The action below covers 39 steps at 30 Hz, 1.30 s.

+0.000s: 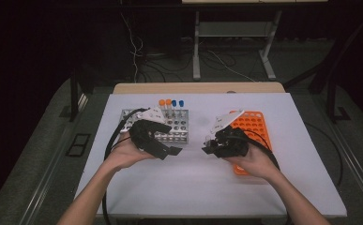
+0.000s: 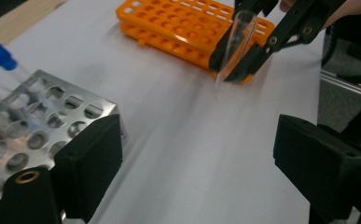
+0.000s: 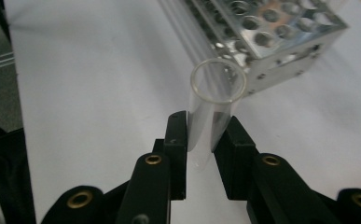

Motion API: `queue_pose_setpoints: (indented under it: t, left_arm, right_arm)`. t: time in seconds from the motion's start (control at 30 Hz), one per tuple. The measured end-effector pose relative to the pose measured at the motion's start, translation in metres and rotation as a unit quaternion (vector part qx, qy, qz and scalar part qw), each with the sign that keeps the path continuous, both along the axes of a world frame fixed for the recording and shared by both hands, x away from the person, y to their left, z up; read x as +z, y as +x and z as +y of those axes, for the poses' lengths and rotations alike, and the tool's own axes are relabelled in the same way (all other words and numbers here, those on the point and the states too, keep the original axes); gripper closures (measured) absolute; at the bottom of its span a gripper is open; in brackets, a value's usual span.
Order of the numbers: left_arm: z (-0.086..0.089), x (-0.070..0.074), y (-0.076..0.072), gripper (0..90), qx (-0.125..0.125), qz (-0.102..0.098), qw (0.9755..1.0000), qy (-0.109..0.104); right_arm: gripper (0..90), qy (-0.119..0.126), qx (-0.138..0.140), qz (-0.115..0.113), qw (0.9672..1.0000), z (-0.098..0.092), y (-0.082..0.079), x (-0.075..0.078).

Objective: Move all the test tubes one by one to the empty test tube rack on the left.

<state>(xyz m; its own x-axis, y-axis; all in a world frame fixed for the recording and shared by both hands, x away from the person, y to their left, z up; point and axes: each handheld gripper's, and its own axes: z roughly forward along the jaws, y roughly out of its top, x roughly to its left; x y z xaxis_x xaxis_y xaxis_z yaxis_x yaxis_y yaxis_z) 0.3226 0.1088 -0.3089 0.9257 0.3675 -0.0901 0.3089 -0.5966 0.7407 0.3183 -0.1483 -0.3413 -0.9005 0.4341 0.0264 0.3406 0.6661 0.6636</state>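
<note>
Two grippers over white table [image 1: 193,187]: right gripper [image 3: 207,135] with fingers [image 3: 177,140] pinching clear uncapped test tube [image 3: 213,105], tube held in the air between metal rack [image 1: 170,125] and orange rack [image 1: 254,126], rim toward the metal rack. Left gripper [image 2: 197,154] beside the metal rack, fingers [image 2: 92,158] spread wide, nothing between them. Orange-capped tubes [image 1: 165,103] and blue-capped tubes [image 1: 177,104] upright at the metal rack's far edge; no readable writing or labels anywhere.
</note>
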Motion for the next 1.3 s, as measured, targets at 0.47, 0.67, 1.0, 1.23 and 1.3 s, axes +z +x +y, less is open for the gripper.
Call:
queue_pose_setpoints:
  t: [0.47, 0.67, 1.0, 1.23, 1.3]
  left_arm:
    - [-0.028, 0.000, -0.007, 44.8, -0.093, -0.001, 0.9946, 0.045]
    - [-0.033, -0.005, -0.007, 56.5, -0.115, 0.005, 0.9918, 0.057]
    - [-0.031, -0.005, -0.006, 74.2, -0.126, 0.014, 0.9900, 0.062]
    - [-0.022, 0.000, 0.001, 74.3, -0.108, 0.012, 0.9924, 0.057]
    - [-0.017, 0.003, 0.004, 74.3, -0.100, 0.011, 0.9934, 0.054]
  right_arm:
    - [74.7, -0.013, 0.060, 0.018, 0.9979, 0.041, -0.014, -0.012]
    - [74.7, -0.009, 0.072, 0.018, 0.9972, 0.050, -0.017, -0.012]
    - [74.3, -0.003, 0.079, 0.023, 0.9966, 0.057, -0.019, -0.013]
    - [52.1, 0.005, 0.057, 0.023, 0.9981, 0.047, -0.016, -0.011]
    - [47.1, 0.015, 0.045, 0.021, 0.9986, 0.041, -0.017, -0.009]
